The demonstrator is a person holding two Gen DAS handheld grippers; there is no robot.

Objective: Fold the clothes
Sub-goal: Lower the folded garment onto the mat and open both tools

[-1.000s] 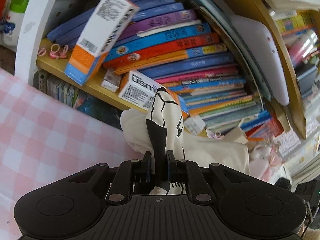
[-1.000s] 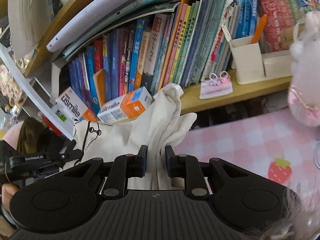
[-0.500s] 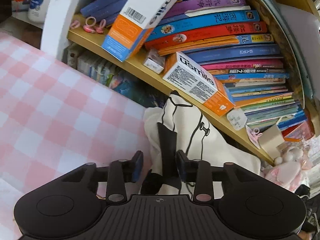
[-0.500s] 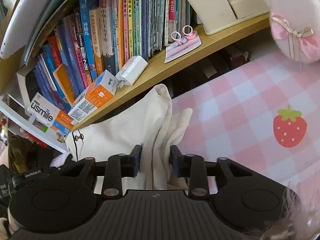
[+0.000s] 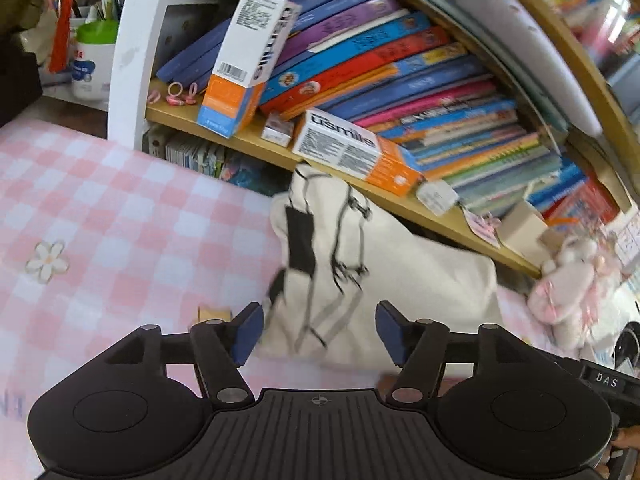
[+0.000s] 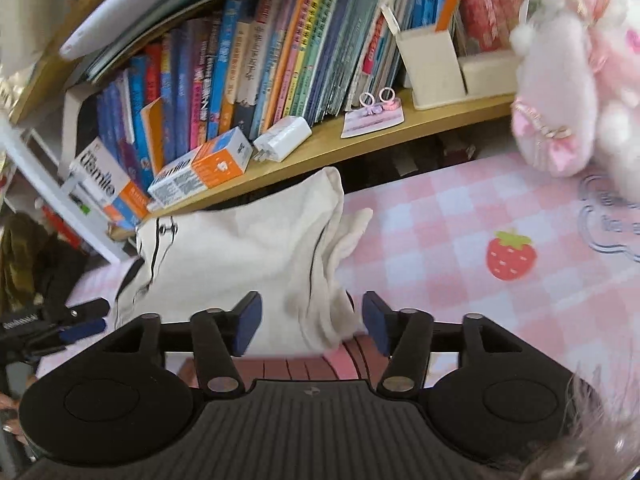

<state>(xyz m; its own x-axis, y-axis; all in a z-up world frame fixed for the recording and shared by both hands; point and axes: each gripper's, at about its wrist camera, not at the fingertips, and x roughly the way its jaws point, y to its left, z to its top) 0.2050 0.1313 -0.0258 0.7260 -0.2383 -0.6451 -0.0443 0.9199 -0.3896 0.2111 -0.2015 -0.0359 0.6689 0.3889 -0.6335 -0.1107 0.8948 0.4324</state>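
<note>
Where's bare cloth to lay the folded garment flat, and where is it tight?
Bare checked tablecloth lies left of the white garment, around the flower print, and right of it around the strawberry print. Crowded: the bookshelf edge behind and the plush toy at far right.

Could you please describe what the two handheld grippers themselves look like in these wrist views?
Both the left gripper and the right gripper are matte black, with a ribbed central plate, round side housings, silver pivot screws, and dark blue pads on the fingers.

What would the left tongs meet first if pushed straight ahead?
Probably the cream cloth garment with black line print, bunched between the opening left tongs; the wooden bookshelf sits behind it, though depth is unclear.
</note>
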